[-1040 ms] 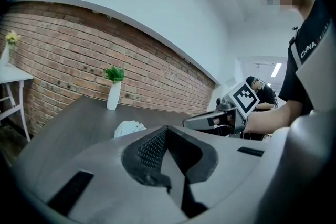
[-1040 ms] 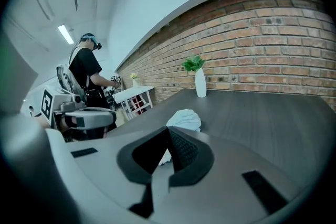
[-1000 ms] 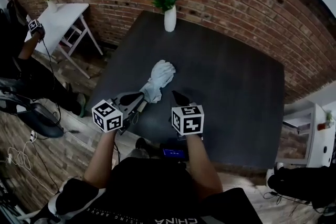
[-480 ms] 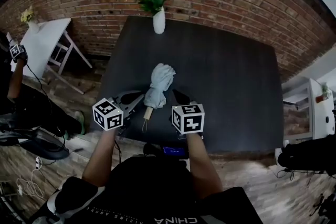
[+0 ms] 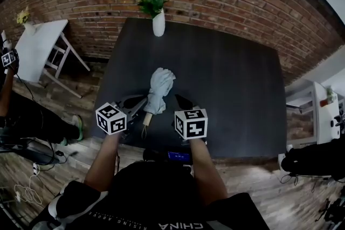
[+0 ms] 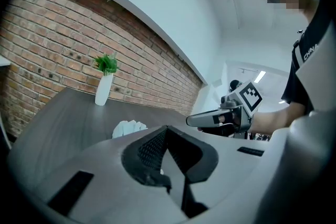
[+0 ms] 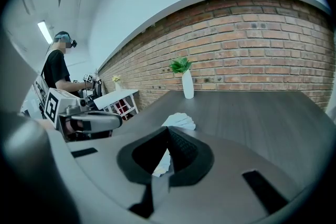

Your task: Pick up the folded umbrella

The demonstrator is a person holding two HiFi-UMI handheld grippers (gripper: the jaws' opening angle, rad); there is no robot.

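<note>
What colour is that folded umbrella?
The umbrella is pale bluish white; the head view shows it best.

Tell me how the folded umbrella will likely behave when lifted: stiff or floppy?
The folded umbrella has fabric bunched loosely at its far end, so that part will probably sag or splay. Its wooden handle looks rigid, likely the firmer hold. Lumpy and lying flat on the table, it seems unlikely to roll.
</note>
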